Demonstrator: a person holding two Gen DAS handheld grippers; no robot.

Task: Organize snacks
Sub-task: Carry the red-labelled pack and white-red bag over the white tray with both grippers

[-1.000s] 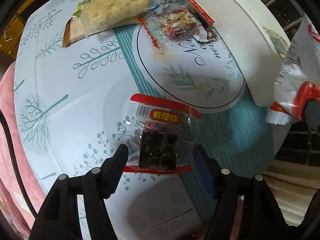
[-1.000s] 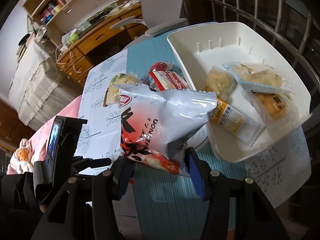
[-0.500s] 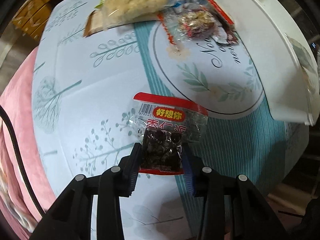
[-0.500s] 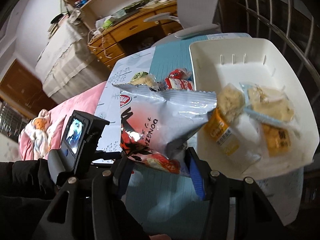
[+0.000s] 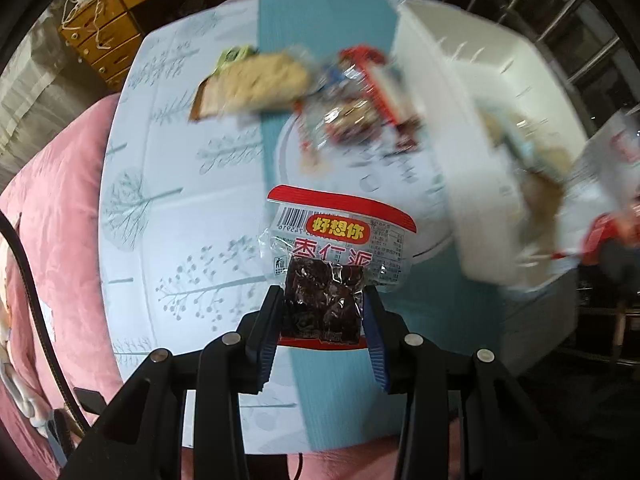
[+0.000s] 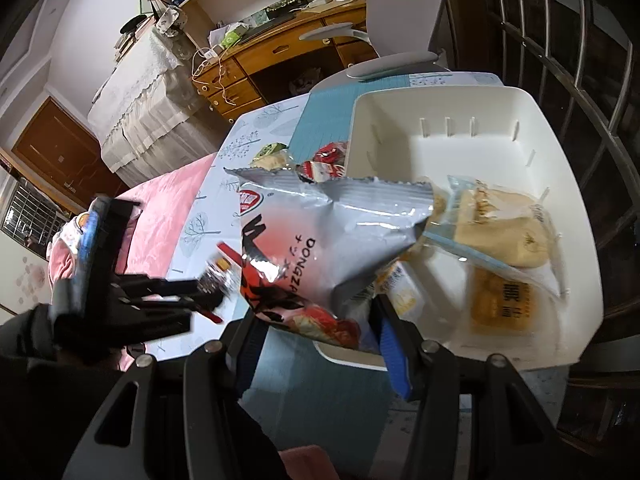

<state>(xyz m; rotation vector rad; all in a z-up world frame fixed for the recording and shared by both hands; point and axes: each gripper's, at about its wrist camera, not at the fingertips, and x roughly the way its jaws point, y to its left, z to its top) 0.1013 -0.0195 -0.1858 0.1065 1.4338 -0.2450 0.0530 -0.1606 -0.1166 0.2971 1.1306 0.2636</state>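
My left gripper (image 5: 323, 312) is shut on a clear red-trimmed packet of dark dried fruit (image 5: 332, 256) and holds it above the table. My right gripper (image 6: 316, 332) is shut on a silver and red chip bag (image 6: 320, 244), held over the near rim of the white bin (image 6: 440, 136). The bin holds several wrapped pastries (image 6: 504, 236). In the left wrist view the bin (image 5: 452, 92) is at the right and the chip bag (image 5: 612, 184) shows at the far right edge. The left gripper with its packet shows at the left of the right wrist view (image 6: 208, 284).
On the leaf-print tablecloth (image 5: 168, 184) lie a large bread packet (image 5: 260, 80) and several small red-wrapped snacks (image 5: 360, 108) left of the bin. A pink bedspread (image 5: 52, 208) borders the table at the left. A wooden desk (image 6: 280, 52) and a chair (image 6: 396, 12) stand behind.
My left gripper closed on the dark fruit packet and lifted it off the table. My right gripper carried the chip bag toward and over the bin.
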